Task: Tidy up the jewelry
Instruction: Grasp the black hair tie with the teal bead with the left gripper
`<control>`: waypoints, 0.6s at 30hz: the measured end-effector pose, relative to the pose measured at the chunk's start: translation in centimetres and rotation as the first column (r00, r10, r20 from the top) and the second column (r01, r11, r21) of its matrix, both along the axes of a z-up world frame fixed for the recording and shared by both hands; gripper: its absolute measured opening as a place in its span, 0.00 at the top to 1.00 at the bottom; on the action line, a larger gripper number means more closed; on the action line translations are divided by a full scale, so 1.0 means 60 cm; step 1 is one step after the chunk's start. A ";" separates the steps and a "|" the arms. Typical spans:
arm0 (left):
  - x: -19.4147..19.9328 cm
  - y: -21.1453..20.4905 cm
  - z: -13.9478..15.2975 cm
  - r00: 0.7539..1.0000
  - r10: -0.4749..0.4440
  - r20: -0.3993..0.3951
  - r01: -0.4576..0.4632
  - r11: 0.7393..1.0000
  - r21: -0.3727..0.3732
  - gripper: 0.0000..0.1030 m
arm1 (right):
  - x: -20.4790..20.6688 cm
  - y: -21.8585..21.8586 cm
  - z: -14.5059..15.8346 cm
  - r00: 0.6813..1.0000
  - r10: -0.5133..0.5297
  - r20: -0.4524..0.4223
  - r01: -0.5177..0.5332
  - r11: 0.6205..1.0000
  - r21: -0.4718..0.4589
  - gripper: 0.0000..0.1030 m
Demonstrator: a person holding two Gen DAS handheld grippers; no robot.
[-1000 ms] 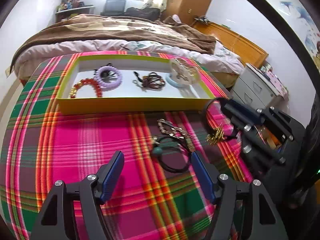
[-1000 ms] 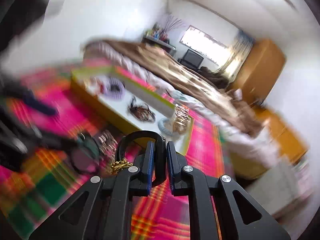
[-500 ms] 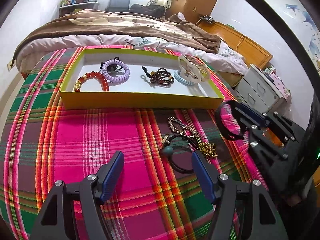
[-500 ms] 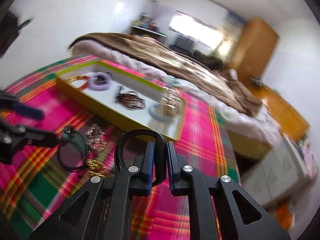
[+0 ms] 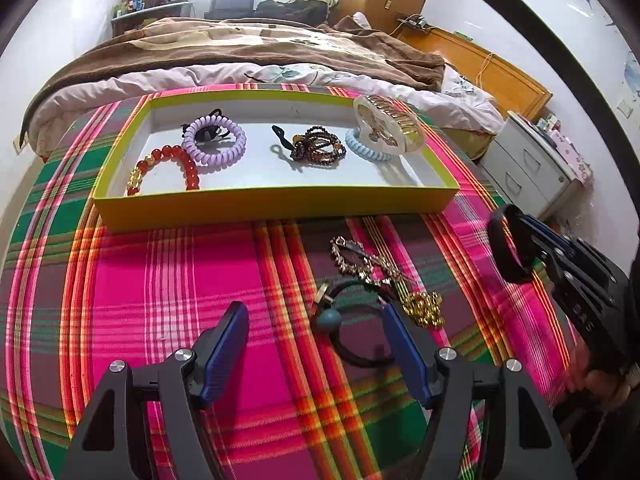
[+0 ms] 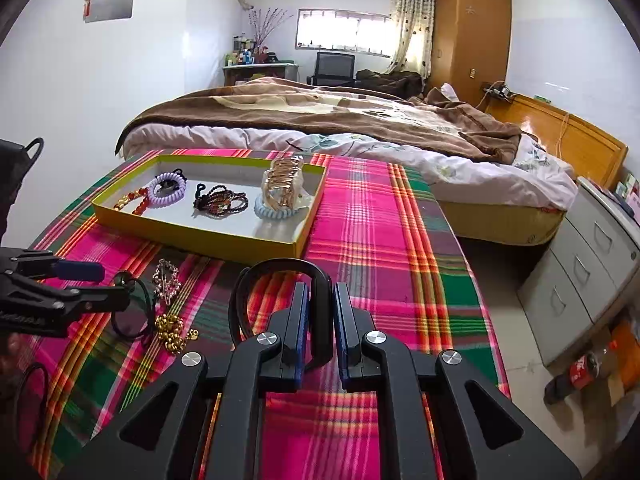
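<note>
Black band (image 6: pixel 280 280) pinched in right gripper (image 6: pixel 320 320), jaws closed on one side of loop, held above cloth (image 6: pixel 380 240) just short of tray (image 6: pixel 192 236) front right corner; tray ahead and left, long axis slanting left-and-away. Left gripper (image 5: pixel 316 344) wide open, empty, over hair tie (image 5: pixel 352 328) near chain (image 5: pixel 420 308).

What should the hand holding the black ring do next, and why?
Probably carry it forward and a bit left, over the yellow tray. The right gripper is shut on the black bangle, held above the plaid cloth, while the tray already holds the sorted pieces and has bare floor near the blue coil.
</note>
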State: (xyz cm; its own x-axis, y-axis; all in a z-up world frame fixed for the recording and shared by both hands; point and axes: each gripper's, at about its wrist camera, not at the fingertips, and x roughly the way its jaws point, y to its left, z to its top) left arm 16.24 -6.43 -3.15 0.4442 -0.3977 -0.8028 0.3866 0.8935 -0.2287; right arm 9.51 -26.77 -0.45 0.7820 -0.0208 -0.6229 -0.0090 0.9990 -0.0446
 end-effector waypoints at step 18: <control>-0.004 -0.009 0.007 0.999 0.017 0.041 -0.021 0.995 0.095 0.85 | -0.023 -0.007 0.014 1.000 -0.004 0.025 0.004 1.000 0.016 0.88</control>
